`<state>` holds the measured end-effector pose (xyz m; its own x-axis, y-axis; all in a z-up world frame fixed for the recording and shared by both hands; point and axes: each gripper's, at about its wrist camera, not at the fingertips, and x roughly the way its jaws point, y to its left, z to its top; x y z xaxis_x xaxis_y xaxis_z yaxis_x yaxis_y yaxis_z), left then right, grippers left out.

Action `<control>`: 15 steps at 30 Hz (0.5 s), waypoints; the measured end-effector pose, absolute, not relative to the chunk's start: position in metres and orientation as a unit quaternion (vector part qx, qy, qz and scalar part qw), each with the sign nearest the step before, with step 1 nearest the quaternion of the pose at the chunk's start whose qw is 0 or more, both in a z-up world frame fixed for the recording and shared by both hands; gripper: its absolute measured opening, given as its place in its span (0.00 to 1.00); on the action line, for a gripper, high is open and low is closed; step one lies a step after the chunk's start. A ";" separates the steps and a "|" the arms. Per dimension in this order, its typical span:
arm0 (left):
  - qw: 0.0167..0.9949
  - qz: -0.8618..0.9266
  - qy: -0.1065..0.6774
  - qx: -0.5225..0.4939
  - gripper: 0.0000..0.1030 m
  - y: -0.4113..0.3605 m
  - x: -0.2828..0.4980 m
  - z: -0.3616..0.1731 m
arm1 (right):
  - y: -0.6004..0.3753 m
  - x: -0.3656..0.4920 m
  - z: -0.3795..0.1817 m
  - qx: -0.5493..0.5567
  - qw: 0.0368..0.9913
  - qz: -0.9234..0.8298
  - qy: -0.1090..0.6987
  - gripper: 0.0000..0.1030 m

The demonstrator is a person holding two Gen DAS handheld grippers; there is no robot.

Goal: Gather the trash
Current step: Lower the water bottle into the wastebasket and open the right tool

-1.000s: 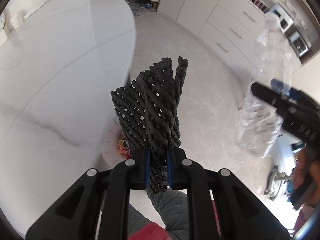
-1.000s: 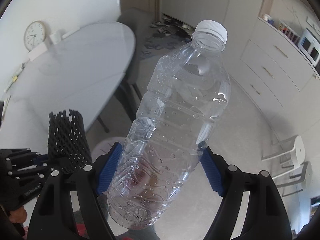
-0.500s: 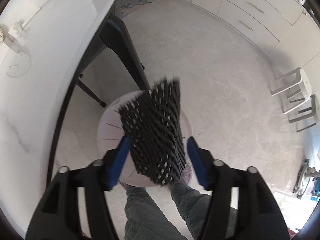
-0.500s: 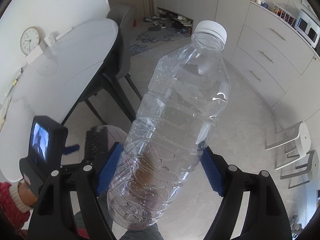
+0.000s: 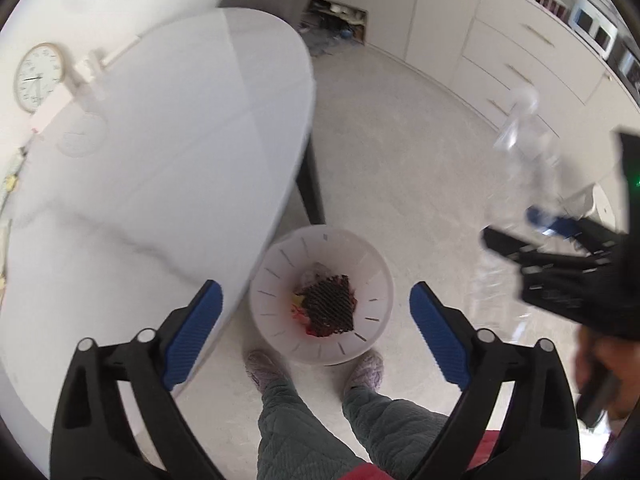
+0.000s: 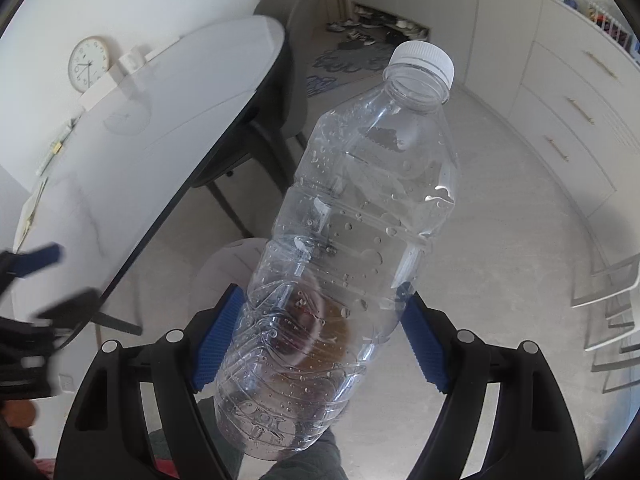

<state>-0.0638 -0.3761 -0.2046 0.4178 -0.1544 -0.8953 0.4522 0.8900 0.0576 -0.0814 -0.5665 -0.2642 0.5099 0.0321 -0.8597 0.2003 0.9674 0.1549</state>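
Nearby, table (image 5: 160,152) edge beside bin (image 5: 372,272).

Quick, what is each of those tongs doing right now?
Left tongs: opening, nothing between them; black foam net lies in the bin.
Right tongs: closed on clear plastic bottle.

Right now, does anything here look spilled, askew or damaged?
Nothing stands out. The black foam mesh sleeve lies inside the white plastic waste bin, and the clear plastic bottle, capped, sits tilted in the right gripper.
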 end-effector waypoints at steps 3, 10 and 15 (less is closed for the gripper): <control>0.835 -0.153 0.510 0.137 0.90 -0.349 -0.063 -0.184 | -0.546 -0.062 -0.293 0.131 0.856 -0.032 0.500 0.76; 0.839 -0.101 0.521 0.119 0.92 -0.314 -0.046 -0.165 | -0.510 -0.029 -0.378 0.156 0.824 -0.029 0.544 0.77; 0.838 -0.099 0.519 0.136 0.92 -0.302 -0.041 -0.164 | -0.486 -0.026 -0.413 0.146 0.795 -0.038 0.588 0.85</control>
<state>-0.0406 -0.3021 -0.1640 0.4417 -0.0245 -0.8968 0.3074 0.9432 0.1256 -0.0258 -0.4857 -0.4126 0.3052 0.1122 -0.9457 0.2314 0.9545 0.1879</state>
